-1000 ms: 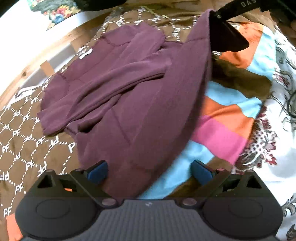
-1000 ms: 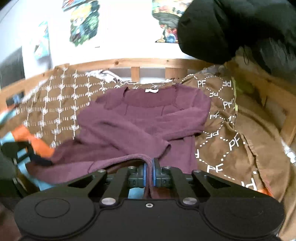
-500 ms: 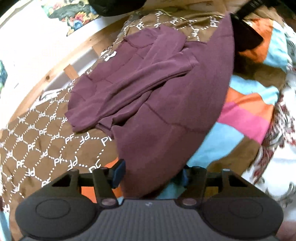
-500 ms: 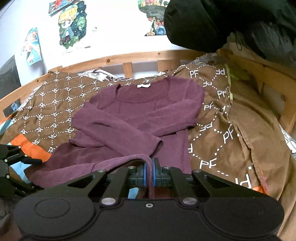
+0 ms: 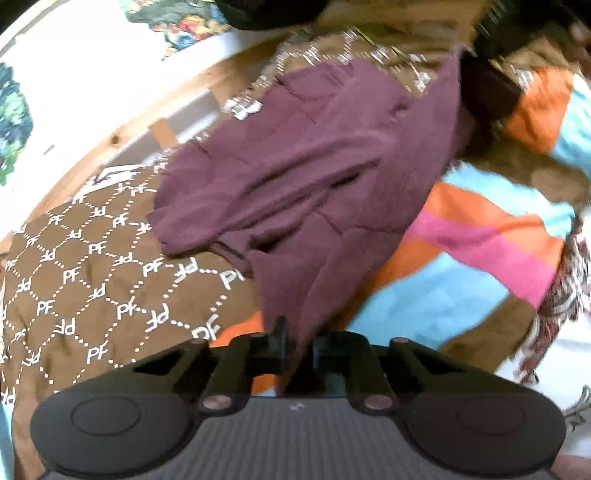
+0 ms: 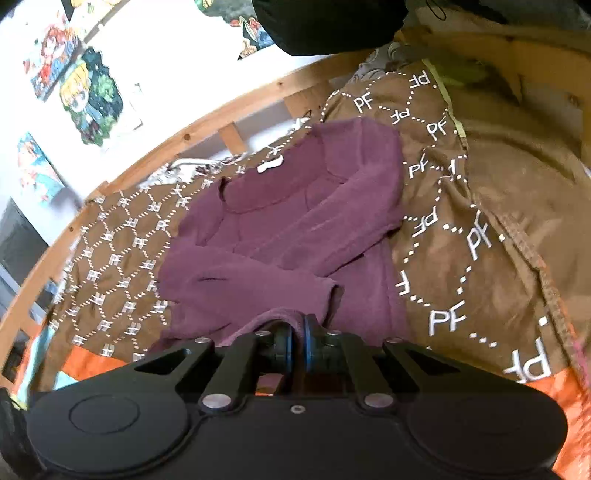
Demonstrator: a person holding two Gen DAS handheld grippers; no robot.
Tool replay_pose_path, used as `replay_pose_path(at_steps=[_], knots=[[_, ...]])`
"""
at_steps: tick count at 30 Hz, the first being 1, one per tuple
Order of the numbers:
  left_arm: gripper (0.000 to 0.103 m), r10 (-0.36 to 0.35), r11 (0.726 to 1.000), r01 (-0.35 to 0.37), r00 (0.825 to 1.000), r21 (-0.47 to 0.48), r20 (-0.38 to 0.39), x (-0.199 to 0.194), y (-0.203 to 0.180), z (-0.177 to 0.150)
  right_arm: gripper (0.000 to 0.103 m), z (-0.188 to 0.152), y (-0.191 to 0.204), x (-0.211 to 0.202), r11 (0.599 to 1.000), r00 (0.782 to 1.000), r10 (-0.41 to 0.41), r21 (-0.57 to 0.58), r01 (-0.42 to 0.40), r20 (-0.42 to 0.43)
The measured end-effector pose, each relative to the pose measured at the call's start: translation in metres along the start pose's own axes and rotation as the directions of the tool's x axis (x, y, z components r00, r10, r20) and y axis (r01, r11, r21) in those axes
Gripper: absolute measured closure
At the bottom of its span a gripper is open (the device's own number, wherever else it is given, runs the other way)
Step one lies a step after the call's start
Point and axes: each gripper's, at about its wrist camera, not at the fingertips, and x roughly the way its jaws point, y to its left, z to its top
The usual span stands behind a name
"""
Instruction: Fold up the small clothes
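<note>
A small purple long-sleeved top (image 5: 314, 177) lies on the brown patterned blanket (image 5: 85, 258), sleeves folded across its front. My left gripper (image 5: 298, 345) is shut on the top's bottom hem and lifts that corner. My right gripper (image 6: 297, 338) is shut on the other part of the hem, which shows in the right wrist view (image 6: 280, 240). The right gripper also shows at the upper right of the left wrist view (image 5: 484, 85), dark and blurred, against the raised edge of the top.
A wooden bed rail (image 6: 207, 125) runs behind the top, with posters (image 6: 88, 96) on the white wall. A striped orange, pink and blue blanket (image 5: 480, 258) lies to the right. A black garment (image 6: 325, 22) hangs above.
My left gripper has closed from open onto the hem of the top. Both grippers have moved forward toward the collar, carrying the hem.
</note>
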Motion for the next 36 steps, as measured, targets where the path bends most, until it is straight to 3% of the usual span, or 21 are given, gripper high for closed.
replay_pose_path(at_steps=[4, 7, 8, 10, 19, 22, 29, 31, 33, 36], knots=[[0.097, 0.018, 0.997, -0.014, 0.999, -0.082, 0.047, -0.010, 0.017, 0.002, 0.090, -0.021, 0.018, -0.007, 0.981, 0.999, -0.054, -0.188, 0.053, -0.001], [0.098, 0.017, 0.993, -0.009, 0.997, -0.117, 0.070, -0.022, 0.025, 0.001, 0.091, -0.052, 0.036, -0.016, 0.918, 0.994, -0.107, -0.383, 0.104, 0.012], [0.098, 0.012, 0.992, -0.001, 0.997, -0.126, 0.081, -0.028, 0.026, 0.001, 0.098, -0.064, 0.040, -0.020, 0.895, 0.993, -0.113, -0.432, 0.112, 0.024], [0.098, 0.016, 0.989, 0.000, 0.994, -0.149, 0.107, -0.042, 0.027, 0.000, 0.098, -0.083, 0.046, -0.030, 0.866, 0.993, -0.114, -0.486, 0.120, 0.043], [0.099, 0.070, 0.965, -0.033, 0.989, -0.260, 0.134, -0.094, 0.027, -0.013, 0.099, -0.103, 0.060, -0.081, 0.849, 0.985, -0.067, -0.510, 0.141, 0.160], [0.099, 0.068, 0.963, -0.028, 0.988, -0.268, 0.139, -0.113, 0.024, -0.025, 0.099, -0.110, 0.068, -0.100, 0.811, 0.985, -0.046, -0.569, 0.134, 0.166], [0.099, 0.037, 0.950, 0.007, 0.990, -0.312, 0.134, -0.152, 0.025, -0.049, 0.099, -0.135, 0.091, -0.142, 0.782, 0.997, -0.001, -0.621, 0.048, 0.076], [0.099, 0.021, 0.948, 0.019, 0.992, -0.318, 0.124, -0.156, 0.028, -0.053, 0.099, -0.144, 0.100, -0.149, 0.751, 0.999, -0.003, -0.660, 0.024, 0.033], [0.099, 0.008, 0.948, 0.030, 0.993, -0.317, 0.116, -0.154, 0.032, -0.052, 0.099, -0.148, 0.104, -0.149, 0.727, 1.000, -0.018, -0.687, 0.016, 0.005], [0.098, 0.007, 0.951, 0.029, 0.993, -0.307, 0.116, -0.147, 0.038, -0.037, 0.099, -0.140, 0.108, -0.140, 0.727, 1.000, -0.030, -0.687, 0.021, -0.001]])
